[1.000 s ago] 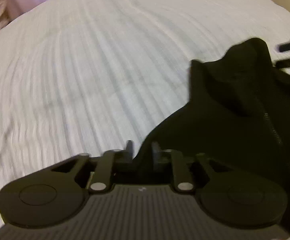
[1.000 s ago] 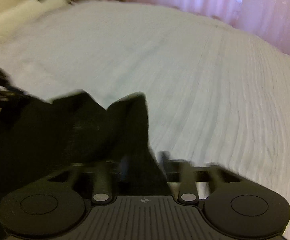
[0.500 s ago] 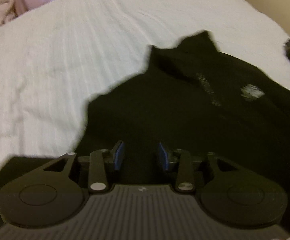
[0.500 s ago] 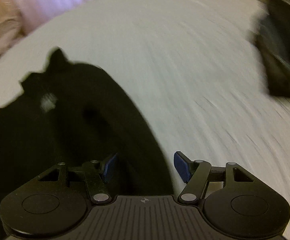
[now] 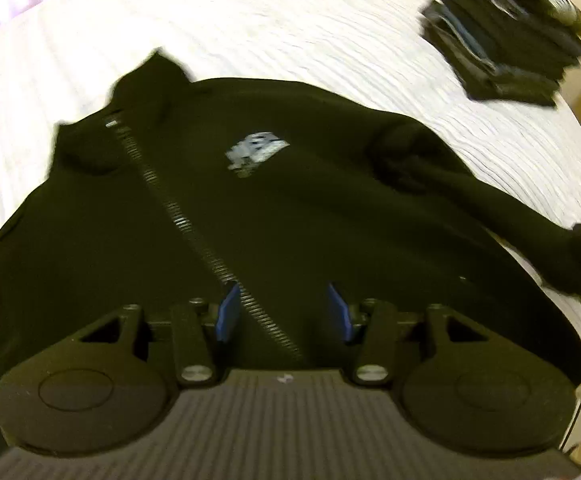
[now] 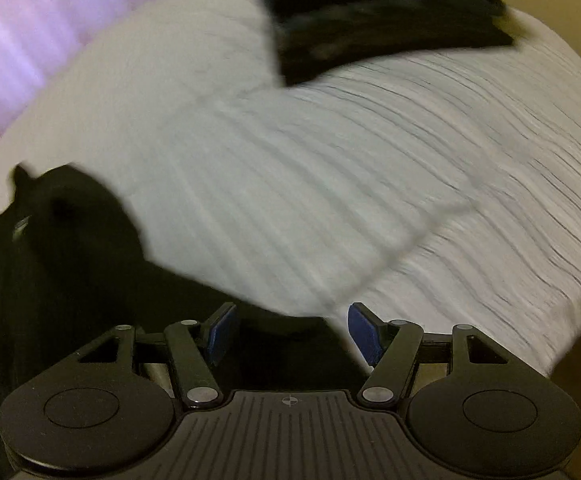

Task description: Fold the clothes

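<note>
black jacket (image 5: 290, 208) lies zipped on the bed (image 5: 290, 20); left tongs (image 5: 280, 312) and right tongs (image 6: 290, 332) gape empty; blurry pile (image 5: 506, 36), likely clothes, beyond.

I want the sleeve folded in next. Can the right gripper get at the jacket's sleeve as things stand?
Probably yes: the right gripper is open and empty, the black jacket's sleeve lies flat on the bedspread with nothing over it.
</note>
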Tool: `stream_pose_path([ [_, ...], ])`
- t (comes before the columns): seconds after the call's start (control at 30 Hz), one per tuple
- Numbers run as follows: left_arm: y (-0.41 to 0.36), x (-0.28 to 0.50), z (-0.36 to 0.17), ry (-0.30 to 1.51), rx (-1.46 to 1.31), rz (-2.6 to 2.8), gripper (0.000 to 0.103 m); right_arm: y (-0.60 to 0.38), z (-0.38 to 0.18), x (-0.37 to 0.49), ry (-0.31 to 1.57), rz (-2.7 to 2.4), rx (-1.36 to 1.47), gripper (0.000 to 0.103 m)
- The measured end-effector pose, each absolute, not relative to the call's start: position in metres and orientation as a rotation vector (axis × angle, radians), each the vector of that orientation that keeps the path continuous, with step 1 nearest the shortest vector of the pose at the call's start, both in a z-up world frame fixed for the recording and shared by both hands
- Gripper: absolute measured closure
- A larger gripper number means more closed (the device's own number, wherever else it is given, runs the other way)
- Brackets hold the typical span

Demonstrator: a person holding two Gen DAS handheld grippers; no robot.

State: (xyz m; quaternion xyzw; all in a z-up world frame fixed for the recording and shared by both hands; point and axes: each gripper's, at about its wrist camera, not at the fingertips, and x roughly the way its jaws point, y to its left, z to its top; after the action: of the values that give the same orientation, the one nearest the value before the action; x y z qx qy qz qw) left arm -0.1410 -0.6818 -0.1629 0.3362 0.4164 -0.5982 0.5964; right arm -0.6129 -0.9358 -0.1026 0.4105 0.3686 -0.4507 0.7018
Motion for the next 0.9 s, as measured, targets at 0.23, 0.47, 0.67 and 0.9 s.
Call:
stream_pose_path([
  [0.23,-0.699,-0.181,-0.162,0.94,0.856,-1.466,0.058,-0.936,-0.131,-0.635,0.653,-0.928,1.216,0.046],
  [0.47,-0.707,-0.193,-0.148,0.917,0.871,-1.506,0.058,-0.927,-0.039,-0.578,0.626,-0.795,0.737,0.095],
  [0.67,-0.709,-0.198,-0.145,0.903,0.891,-1.532,0.058,-0.84,0.002,-0.537,0.735,-0.579,0.287,0.086],
  [0.9,-0.698,-0.199,-0.147,0.914,0.922,-1.533,0.056,-0.798,-0.065,-0.561,0.892,-0.642,0.61,0.029],
])
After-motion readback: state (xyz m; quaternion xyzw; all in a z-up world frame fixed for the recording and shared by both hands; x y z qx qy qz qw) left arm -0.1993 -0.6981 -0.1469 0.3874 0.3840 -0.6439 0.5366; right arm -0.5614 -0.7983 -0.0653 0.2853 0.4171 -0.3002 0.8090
